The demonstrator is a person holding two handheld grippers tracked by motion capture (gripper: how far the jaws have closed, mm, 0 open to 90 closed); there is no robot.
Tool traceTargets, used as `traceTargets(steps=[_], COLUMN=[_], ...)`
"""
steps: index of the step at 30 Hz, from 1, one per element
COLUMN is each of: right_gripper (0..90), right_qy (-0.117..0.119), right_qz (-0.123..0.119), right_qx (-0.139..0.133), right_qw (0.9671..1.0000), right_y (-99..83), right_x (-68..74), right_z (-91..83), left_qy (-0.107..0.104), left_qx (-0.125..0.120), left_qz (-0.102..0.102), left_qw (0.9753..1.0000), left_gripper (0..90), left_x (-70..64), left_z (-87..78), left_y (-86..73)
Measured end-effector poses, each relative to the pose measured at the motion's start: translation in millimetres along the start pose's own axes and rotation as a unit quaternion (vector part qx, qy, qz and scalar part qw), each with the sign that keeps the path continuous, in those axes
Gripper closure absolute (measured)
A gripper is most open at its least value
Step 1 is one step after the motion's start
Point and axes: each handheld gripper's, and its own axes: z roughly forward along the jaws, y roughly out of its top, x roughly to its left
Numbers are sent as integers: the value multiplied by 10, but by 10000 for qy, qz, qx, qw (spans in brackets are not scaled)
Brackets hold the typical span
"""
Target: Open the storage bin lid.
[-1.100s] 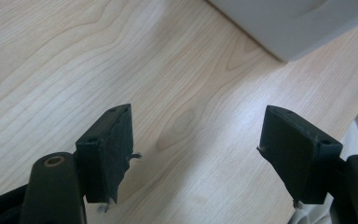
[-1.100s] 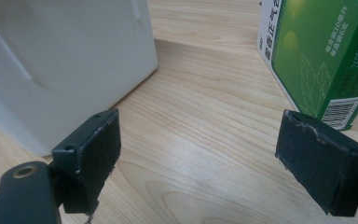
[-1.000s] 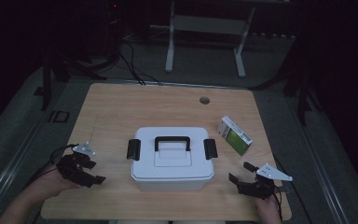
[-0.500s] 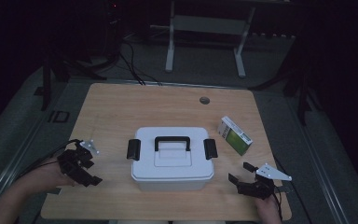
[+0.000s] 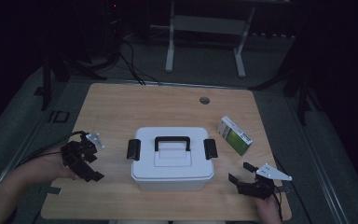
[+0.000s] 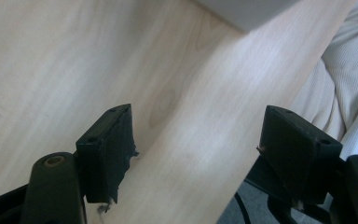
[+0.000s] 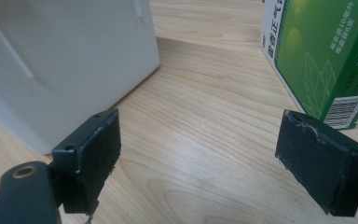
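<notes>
A white plastic case point(image 5: 172, 161) with a black handle point(image 5: 172, 140) and two black side latches sits shut in the middle of the wooden table point(image 5: 135, 105). A green and white carton point(image 5: 234, 135) lies to its right, and its printed face point(image 7: 317, 56) fills the upper right of the right gripper view. My left gripper point(image 5: 91, 161) hovers left of the case, open and empty, over bare wood point(image 6: 191, 140). My right gripper point(image 5: 240, 172) rests near the front right corner of the case point(image 7: 65, 60), open, with nothing between its jaws.
A round grommet hole point(image 5: 204, 100) marks the table's far side. Cables point(image 5: 130, 60) and a white metal stand point(image 5: 205, 28) lie on the dark floor beyond. A person's light clothing point(image 6: 340, 88) shows past the table's near edge.
The left gripper has shifted slightly forward and toward the case while turning. The right gripper has stayed in place.
</notes>
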Motion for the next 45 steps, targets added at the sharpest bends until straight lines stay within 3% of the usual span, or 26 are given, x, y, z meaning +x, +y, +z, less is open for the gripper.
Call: traceTargets(steps=[3, 11, 22, 33, 45], right_gripper=[137, 136, 137, 137, 136], right_qy=[-5, 5, 10, 26, 62], right_qz=[4, -12, -44, -37, 9], right_qx=[-7, -1, 39, 52, 66], right_qw=[10000, 10000, 10000, 10000, 10000], right_y=[5, 0, -8, -13, -22], right_x=[3, -2, 2, -2, -7], right_z=[-1, 1, 10, 15, 16], left_qy=[3, 93, 103, 169, 177], left_qx=[-74, 59, 57, 117, 302], left_qz=[105, 398, 741, 904, 1232], left_qw=[9999, 9991, 9972, 9957, 9918], left_gripper=[262, 262, 263, 273, 274], left_x=[-3, -20, -75, -118, -198], left_z=[-65, -221, -296, -298, -190], left_y=[82, 346, 650, 875, 1220])
